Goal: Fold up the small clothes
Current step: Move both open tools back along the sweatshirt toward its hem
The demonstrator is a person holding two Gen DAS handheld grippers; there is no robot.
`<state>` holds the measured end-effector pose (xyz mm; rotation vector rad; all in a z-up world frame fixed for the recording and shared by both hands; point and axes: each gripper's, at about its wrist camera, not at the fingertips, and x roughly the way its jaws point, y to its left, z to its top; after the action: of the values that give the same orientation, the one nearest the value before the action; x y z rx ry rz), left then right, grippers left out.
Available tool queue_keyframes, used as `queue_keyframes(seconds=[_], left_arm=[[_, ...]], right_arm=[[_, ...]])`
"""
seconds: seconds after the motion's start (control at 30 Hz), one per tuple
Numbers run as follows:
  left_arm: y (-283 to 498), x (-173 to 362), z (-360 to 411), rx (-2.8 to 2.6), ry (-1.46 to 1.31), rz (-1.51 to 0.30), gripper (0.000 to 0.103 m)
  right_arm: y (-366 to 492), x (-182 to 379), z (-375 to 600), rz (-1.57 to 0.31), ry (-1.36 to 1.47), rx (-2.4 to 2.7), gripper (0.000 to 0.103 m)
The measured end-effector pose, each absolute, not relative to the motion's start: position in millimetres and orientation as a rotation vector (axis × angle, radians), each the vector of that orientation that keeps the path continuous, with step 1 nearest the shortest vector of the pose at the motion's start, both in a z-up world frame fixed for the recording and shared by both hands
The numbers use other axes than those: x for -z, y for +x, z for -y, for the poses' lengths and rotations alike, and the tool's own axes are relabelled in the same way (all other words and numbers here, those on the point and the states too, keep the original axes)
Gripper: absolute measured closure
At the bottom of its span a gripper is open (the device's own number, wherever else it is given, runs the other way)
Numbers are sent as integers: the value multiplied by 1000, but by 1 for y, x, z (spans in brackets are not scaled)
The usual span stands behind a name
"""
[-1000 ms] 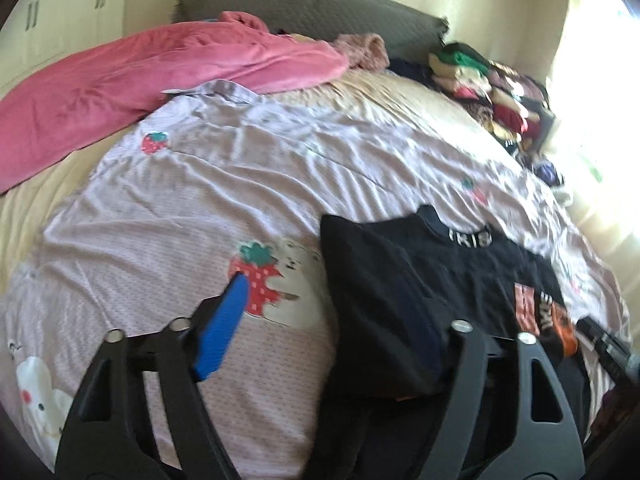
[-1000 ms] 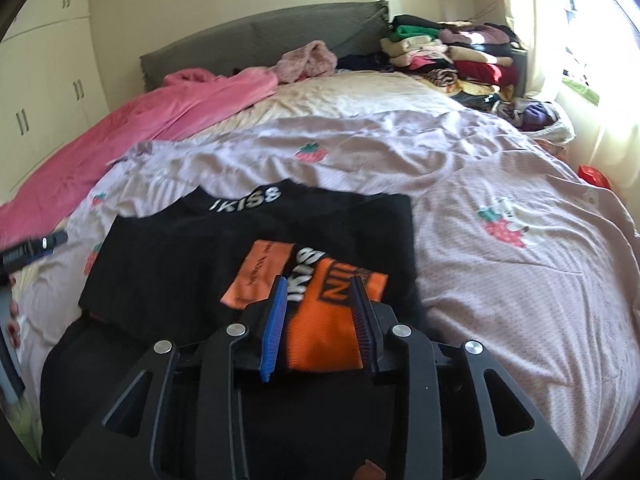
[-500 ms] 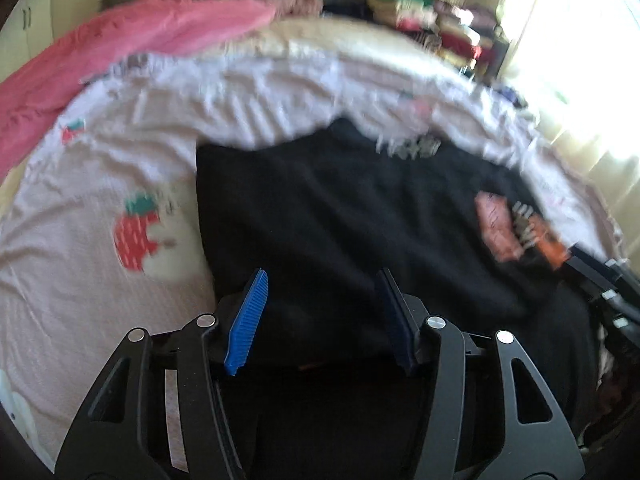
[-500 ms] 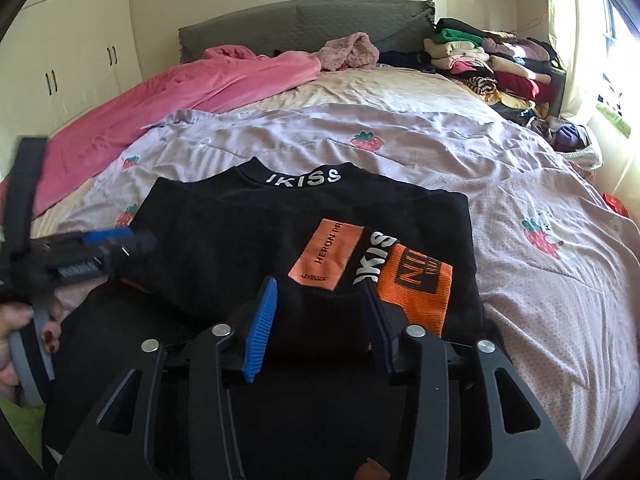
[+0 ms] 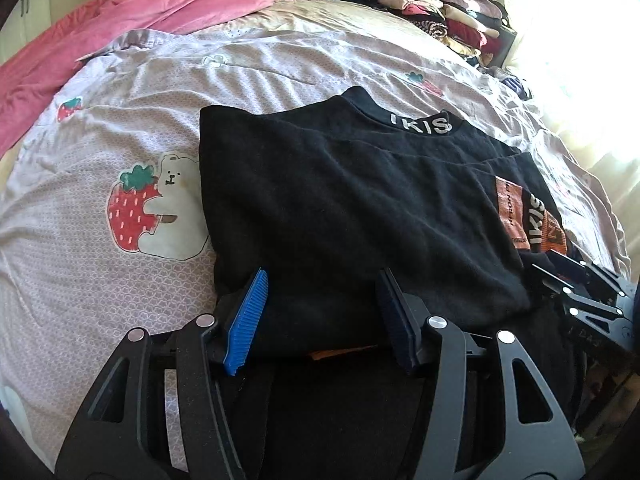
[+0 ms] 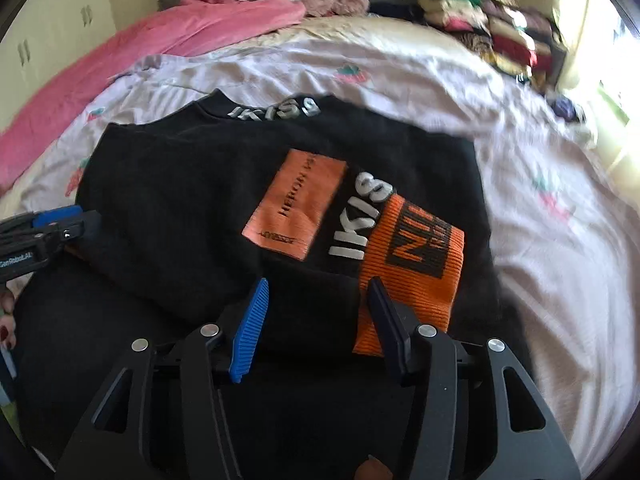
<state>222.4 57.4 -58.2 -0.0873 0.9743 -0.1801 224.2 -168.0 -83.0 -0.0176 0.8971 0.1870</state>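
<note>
A black sweater with a white-lettered collar and orange patches lies part folded on the bed, its top half doubled over the lower part; it also shows in the right wrist view. My left gripper is open, its jaws at the folded edge on the left side. My right gripper is open at the folded edge by the orange cuff. Each gripper shows in the other's view, the right one and the left one.
A lilac sheet with strawberry prints covers the bed. A pink blanket lies at the back left. A stack of folded clothes stands at the back right by the bright window.
Both grippers opened wider. The left one swung right and closed in on the sweater's folded edge. The right one moved nearer the sweater.
</note>
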Motion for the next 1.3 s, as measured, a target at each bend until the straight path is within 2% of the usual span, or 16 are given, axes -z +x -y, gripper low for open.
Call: queue_keyframes(seconds=[0.3,0.37,0.43,0.57,0.6,0.63,0.93,1.0,1.03,1.3], left_arm=[[221,55,-58,186,-91,-975,53],[220,53,-59,203,-99,-976,47],[219,49,-60,206,-105,-973,43],[215,43,-60,209,-100,-964,37],[214,41,-60,211,-100,-960,36],[213,39,-60,212,-99,-956,33],[199,21,-62,199,-67,-917,11],[194,16,-62,196,-56,-904,10],[192,14,-62,194,-50,-896,10],[178,-10,-62,194,-41,-830,10]], right_arm=[[208,71,181,-852,19,-199,52],[206,67,181,-845,25,-198,51],[203,63,183,-833,28,-200,41],[197,57,185,-819,32,-203,37],[197,56,185,-820,31,-198,29],[196,55,185,-817,31,-196,25],[188,43,187,-778,54,-195,22],[185,40,188,-770,64,-196,19],[184,38,189,-766,67,-193,8],[170,20,195,-723,83,-197,7]])
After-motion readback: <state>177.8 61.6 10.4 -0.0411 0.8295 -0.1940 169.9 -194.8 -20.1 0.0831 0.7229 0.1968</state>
